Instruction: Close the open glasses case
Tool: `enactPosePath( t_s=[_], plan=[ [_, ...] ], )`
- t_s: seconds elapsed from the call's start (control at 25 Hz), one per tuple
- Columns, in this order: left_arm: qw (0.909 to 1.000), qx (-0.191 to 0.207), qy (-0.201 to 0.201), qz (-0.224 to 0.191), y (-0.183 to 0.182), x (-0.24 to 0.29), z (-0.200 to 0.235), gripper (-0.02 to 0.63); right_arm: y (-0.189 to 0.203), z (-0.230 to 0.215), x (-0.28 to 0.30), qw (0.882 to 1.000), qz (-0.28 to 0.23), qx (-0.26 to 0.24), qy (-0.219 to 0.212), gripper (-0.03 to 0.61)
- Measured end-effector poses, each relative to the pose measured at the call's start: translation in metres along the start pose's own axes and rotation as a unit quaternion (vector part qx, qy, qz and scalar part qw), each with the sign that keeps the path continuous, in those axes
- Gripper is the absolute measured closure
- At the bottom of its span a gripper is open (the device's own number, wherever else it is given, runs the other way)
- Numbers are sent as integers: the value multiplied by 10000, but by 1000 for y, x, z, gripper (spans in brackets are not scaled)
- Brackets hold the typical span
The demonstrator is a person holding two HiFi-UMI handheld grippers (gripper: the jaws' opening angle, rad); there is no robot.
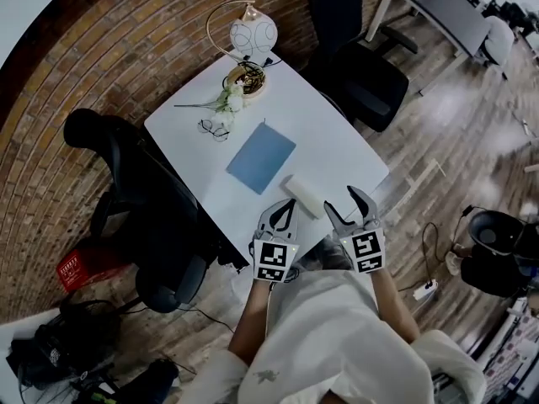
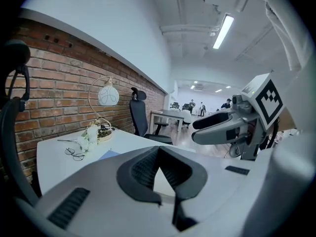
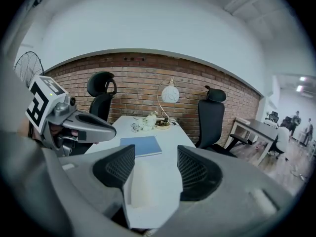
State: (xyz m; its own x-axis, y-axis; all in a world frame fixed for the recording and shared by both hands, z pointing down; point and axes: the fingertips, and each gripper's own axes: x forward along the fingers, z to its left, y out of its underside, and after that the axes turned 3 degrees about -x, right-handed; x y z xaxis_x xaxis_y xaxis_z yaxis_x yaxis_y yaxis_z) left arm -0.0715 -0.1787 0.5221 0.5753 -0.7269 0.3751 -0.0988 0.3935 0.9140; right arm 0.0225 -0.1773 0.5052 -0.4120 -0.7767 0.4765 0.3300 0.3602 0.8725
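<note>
A white oblong glasses case [image 1: 303, 196] lies near the front edge of the white table [image 1: 337, 141]; whether its lid is up I cannot tell. My left gripper [image 1: 285, 205] hovers just left of the case, its jaws meeting at the tips with nothing held. Just right of the case, my right gripper [image 1: 341, 200] is open. In the right gripper view the case [image 3: 143, 184] lies low between the spread jaws of the right gripper [image 3: 155, 162], apart from both pads. In the left gripper view the left gripper [image 2: 159, 149] is shut.
A blue notebook [image 1: 261, 156] lies mid-table, with wire-rimmed glasses [image 1: 215, 129], white flowers [image 1: 227, 99] and a globe lamp [image 1: 253, 34] behind it. Black office chairs stand at the left [image 1: 143, 217] and at the far side [image 1: 358, 66]. A brick wall [image 3: 143, 83] backs the table.
</note>
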Motion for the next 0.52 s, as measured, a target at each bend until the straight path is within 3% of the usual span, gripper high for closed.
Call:
enactPosePath(
  t_s=[0.52],
  plan=[
    [9999, 62, 120, -55, -1, 2, -5, 609, -6, 0, -9, 9997, -138, 73, 189, 308]
  ],
)
